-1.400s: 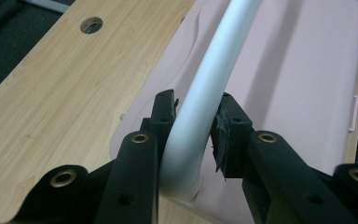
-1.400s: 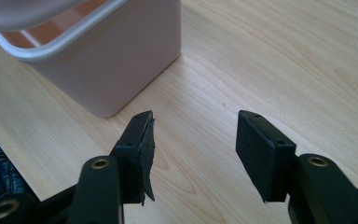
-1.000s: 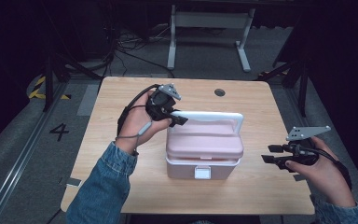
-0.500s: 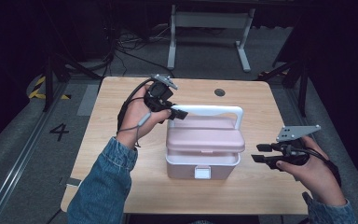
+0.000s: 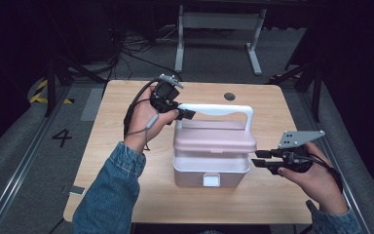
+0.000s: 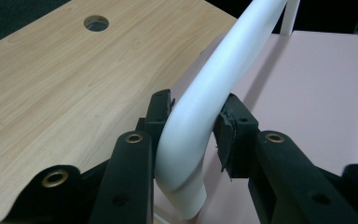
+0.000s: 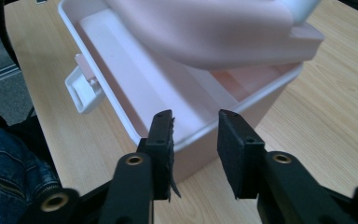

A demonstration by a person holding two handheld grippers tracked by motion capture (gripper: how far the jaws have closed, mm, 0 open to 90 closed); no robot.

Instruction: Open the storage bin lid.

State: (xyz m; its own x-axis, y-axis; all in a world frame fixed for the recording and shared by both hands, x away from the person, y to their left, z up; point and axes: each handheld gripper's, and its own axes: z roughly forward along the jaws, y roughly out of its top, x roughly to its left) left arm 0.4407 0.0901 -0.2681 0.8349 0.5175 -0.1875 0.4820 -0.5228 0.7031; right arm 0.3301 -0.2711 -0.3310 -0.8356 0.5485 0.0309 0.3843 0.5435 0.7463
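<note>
The left gripper (image 5: pixel 187 115) is pinching the white handle (image 5: pixel 216 110) at its left bend, both pads pressing on the tube, as the left gripper view (image 6: pixel 193 128) confirms. The lid (image 5: pixel 214 141) is hanging from that handle, lifted clear of the pink box (image 5: pixel 209 170), which is sitting at the middle of the table (image 5: pixel 126 102) with its white latch (image 5: pixel 211 180) facing the person. The right gripper (image 5: pixel 259 159) is hovering just beside the box's right wall. Its jaws have just been closing and are standing partly spread; in the right gripper view (image 7: pixel 195 135) the box's corner (image 7: pixel 200 135) is lying between the pads, no contact visible.
</note>
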